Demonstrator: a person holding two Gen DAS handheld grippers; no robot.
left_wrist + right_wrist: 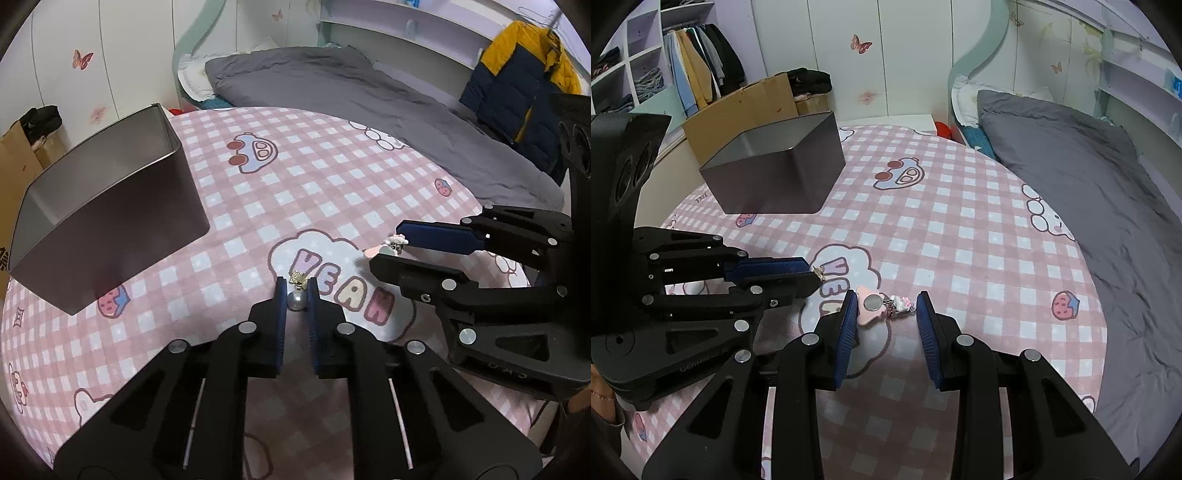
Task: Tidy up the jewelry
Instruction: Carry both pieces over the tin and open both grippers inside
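Jewelry is not yet in the tin, whose visible inside looks bare. Left gripper jaws pinch a pearl earring. Right gripper jaws stand open around a pink charm on the tabletop.

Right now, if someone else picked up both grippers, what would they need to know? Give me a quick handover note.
Left hand-held gripper: shut on the pearl earring, low over the checked cloth.
Right hand-held gripper: open, fingers either side of the pink charm, not yet closed on it.
Metal tin: far left on the cloth, lid off; no jewelry visible in the part of its inside that shows.
Done: pearl earring grasped.
Left: carry it to the tin, close on the charm and bring it over too.
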